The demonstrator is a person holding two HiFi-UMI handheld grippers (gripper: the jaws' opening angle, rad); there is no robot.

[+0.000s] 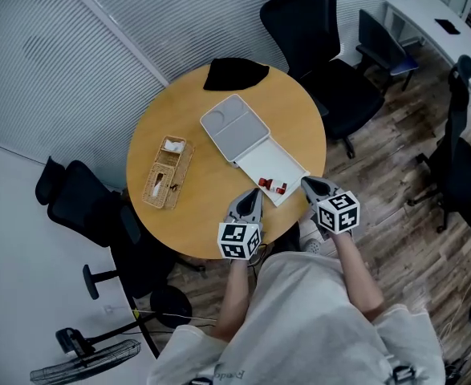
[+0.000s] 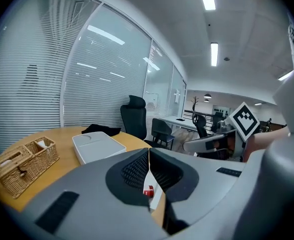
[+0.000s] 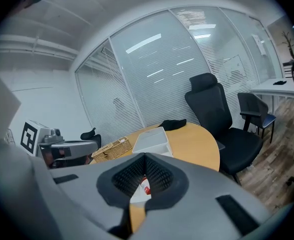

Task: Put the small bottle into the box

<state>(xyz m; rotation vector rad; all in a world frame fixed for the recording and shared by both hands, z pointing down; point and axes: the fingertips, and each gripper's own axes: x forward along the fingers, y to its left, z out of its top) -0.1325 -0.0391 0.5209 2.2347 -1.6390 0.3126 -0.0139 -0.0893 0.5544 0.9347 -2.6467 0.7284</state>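
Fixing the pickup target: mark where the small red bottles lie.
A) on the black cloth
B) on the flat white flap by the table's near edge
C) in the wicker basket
B: the small red bottles rest on the flat white flap, nearest the person.

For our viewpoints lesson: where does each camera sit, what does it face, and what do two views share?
Head view: on the person's head, looking steeply down at the round table; shirt, forearms, left gripper and right gripper.
Left gripper view: on that gripper, looking across the table; its shut jaws, the right gripper.
Right gripper view: likewise; its shut jaws, the left gripper.
Shared: white box, wicker basket.
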